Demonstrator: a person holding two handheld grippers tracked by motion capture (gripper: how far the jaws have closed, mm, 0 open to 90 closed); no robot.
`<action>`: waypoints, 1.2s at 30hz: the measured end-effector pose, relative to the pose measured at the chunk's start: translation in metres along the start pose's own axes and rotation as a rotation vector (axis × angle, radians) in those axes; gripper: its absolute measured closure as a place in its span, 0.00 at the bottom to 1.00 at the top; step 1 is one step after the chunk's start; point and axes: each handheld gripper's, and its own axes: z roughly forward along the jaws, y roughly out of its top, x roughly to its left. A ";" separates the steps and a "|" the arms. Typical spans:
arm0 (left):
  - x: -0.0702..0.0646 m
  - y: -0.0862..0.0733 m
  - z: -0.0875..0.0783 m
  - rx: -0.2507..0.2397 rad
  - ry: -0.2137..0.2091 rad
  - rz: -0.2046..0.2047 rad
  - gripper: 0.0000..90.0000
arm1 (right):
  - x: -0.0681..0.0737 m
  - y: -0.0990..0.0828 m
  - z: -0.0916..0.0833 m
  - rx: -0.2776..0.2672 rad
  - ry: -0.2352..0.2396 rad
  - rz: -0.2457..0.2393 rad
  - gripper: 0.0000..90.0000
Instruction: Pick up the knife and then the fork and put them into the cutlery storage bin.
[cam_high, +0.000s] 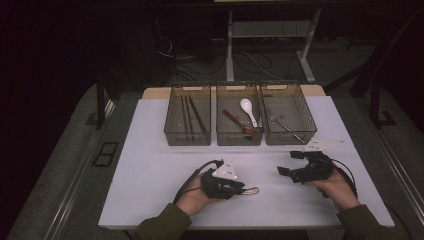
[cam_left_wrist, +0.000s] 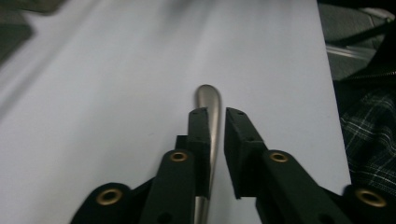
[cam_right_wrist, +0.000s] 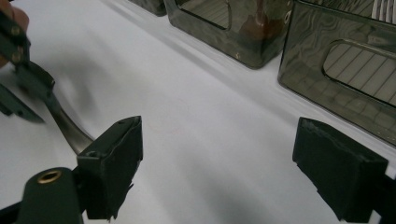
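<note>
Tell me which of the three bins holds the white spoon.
The middle bin. The white spoon lies in it beside a reddish-brown utensil; the left bin holds dark sticks, the right bin a metal utensil.

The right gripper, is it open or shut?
Open: the right gripper shows a wide gap between its jaws, with nothing but bare white table between them.

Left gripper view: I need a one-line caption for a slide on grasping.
Black fingers of the left gripper flank a slim brushed-metal utensil handle above the white table.
</note>
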 end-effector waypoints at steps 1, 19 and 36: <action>0.002 -0.002 -0.003 0.006 0.007 0.002 0.80 | 0.000 0.000 0.000 -0.001 0.001 0.000 0.17; 0.004 -0.019 0.002 0.092 -0.002 0.064 0.84 | 0.000 -0.001 0.001 0.015 0.008 -0.003 0.17; 0.003 -0.017 0.002 0.097 -0.026 0.100 0.87 | 0.005 0.003 0.001 0.051 0.117 -0.085 0.13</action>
